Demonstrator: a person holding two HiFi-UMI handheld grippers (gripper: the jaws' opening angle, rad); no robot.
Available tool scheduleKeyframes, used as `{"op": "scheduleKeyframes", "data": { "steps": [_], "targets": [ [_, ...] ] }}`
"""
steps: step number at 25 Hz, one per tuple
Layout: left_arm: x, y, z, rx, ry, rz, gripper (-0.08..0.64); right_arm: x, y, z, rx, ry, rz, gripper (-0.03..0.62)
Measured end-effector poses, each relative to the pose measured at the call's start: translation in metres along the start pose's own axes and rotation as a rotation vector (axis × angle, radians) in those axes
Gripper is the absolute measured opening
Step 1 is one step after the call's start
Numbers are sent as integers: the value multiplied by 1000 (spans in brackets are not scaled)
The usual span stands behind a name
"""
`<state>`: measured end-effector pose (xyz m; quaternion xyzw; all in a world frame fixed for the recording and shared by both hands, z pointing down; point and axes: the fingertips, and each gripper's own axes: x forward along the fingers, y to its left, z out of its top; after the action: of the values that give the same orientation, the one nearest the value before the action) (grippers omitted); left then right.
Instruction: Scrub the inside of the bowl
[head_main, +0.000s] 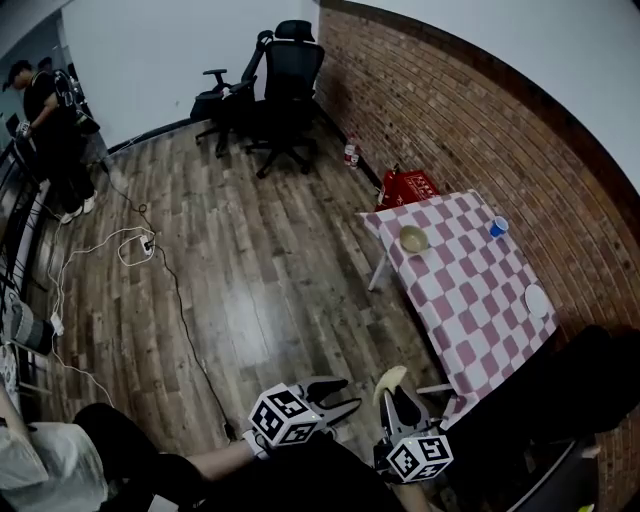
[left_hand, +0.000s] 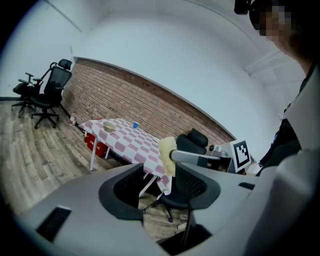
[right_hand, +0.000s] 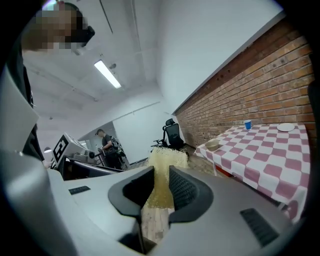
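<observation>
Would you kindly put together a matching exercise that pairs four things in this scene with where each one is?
Things:
1. bowl
2. blue cup
3. white plate
4. yellow sponge

Places:
A. clamped between the jaws of the right gripper
B. far end of the table, on the side away from the brick wall
C. near part of the table, on the wall side
D. far end of the table, on the wall side

Pairs: 1-B, 2-D, 3-C, 4-A
</observation>
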<state>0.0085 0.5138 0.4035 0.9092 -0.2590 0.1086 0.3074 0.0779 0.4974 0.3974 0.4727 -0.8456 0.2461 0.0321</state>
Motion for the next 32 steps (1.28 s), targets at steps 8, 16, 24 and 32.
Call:
{"op": "scheduleKeyframes", "data": {
  "steps": [8, 16, 24, 32],
  "targets": [
    [-20, 34, 3, -49, -53, 117, 209, 41, 8, -3, -8, 50, 91, 103],
    [1, 96, 42, -61, -39, 56, 181, 97, -18, 19, -20, 72, -1, 103],
    [41, 164, 99, -46, 9, -115, 132, 161, -51, 45, -8, 93, -175, 103],
    [47, 229, 138, -57, 7, -194, 28, 210, -64, 63, 11, 117, -286, 103]
  ]
}}
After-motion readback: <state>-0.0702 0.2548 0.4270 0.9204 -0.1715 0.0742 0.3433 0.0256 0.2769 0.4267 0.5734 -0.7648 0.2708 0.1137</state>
